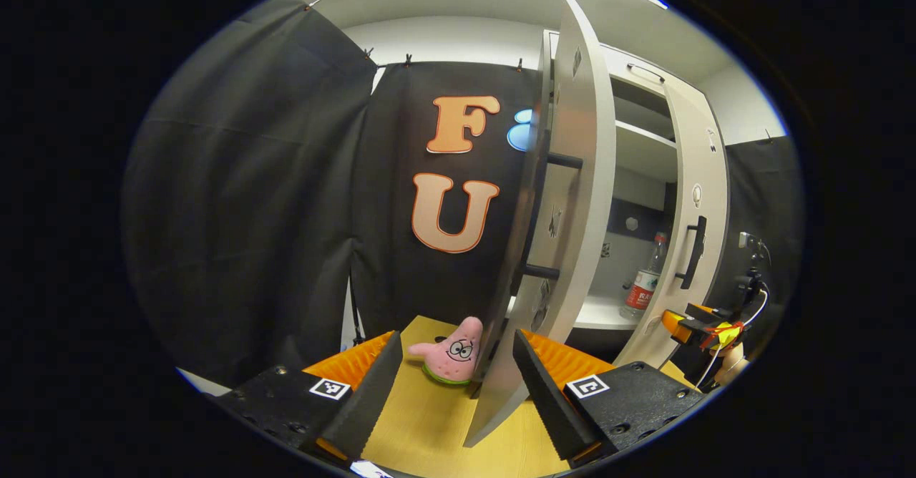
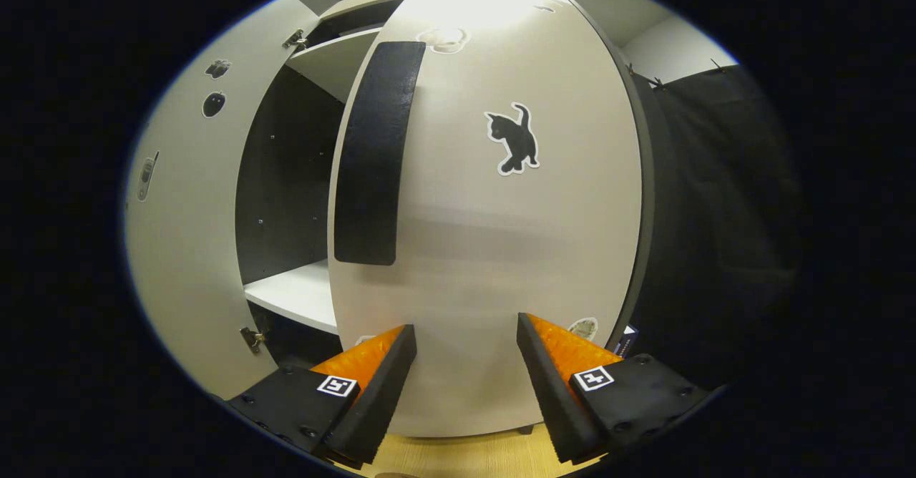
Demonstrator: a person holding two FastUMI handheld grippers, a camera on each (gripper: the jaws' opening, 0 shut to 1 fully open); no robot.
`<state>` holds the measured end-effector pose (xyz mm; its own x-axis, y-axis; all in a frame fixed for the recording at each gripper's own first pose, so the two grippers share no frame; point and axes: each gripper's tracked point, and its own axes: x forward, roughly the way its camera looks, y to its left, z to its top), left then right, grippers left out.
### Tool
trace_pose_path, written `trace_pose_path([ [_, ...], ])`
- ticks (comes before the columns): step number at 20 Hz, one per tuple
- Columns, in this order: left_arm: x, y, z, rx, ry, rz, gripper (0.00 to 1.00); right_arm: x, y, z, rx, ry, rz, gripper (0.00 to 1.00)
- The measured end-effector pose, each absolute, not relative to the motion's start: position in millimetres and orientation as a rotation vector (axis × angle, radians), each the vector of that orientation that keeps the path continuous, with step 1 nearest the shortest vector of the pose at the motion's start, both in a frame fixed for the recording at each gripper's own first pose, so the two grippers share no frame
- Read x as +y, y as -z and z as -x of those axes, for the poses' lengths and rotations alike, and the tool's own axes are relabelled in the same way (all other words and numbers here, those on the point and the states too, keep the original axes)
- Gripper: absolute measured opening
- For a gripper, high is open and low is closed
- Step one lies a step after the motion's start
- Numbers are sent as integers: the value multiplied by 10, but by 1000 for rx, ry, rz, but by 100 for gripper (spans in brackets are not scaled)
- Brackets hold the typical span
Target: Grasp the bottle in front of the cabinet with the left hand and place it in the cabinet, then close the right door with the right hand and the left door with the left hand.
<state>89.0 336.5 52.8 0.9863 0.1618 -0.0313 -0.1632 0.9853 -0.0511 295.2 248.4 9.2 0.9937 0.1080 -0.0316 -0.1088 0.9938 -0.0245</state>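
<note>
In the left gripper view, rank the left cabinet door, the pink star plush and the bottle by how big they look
1. left cabinet door, near the camera.
2. pink star plush.
3. bottle, farther back on the shelf, so its true size is unsure.

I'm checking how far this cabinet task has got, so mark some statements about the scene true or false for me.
1. The bottle stands on a shelf inside the cabinet. True.
2. The left gripper is shut on the bottle. False: its fingers stand apart with nothing between them but the edge of the left door ahead.
3. Both doors are fully closed. False: the left door and the right door both stand ajar, with the cabinet's inside showing between them.
4. A pink star-shaped plush toy sits on the wooden table. True.
5. The right gripper is open and faces the right door. True.
</note>
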Motion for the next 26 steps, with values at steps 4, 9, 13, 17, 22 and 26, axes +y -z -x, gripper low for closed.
trace_pose_path([
  [4,3330,-542,-916,35,-138,55,94,2490,-98,-2967,27,-93,24,94],
  [9,3330,-541,-906,48,-126,47,94,2490,-91,-2982,28,-79,6,94],
  [13,3299,-557,-917,58,-97,35,95,2470,-65,-2966,47,-75,4,94],
  [17,3259,-453,-1178,71,-28,65,94,2224,-183,-2760,15,-29,-2,94],
  [22,3227,-174,-1674,103,33,71,94,1912,-430,-2416,-24,12,-1,94],
  [26,2842,-203,-1677,118,112,67,94,1642,-615,-2099,-44,37,-11,94],
])
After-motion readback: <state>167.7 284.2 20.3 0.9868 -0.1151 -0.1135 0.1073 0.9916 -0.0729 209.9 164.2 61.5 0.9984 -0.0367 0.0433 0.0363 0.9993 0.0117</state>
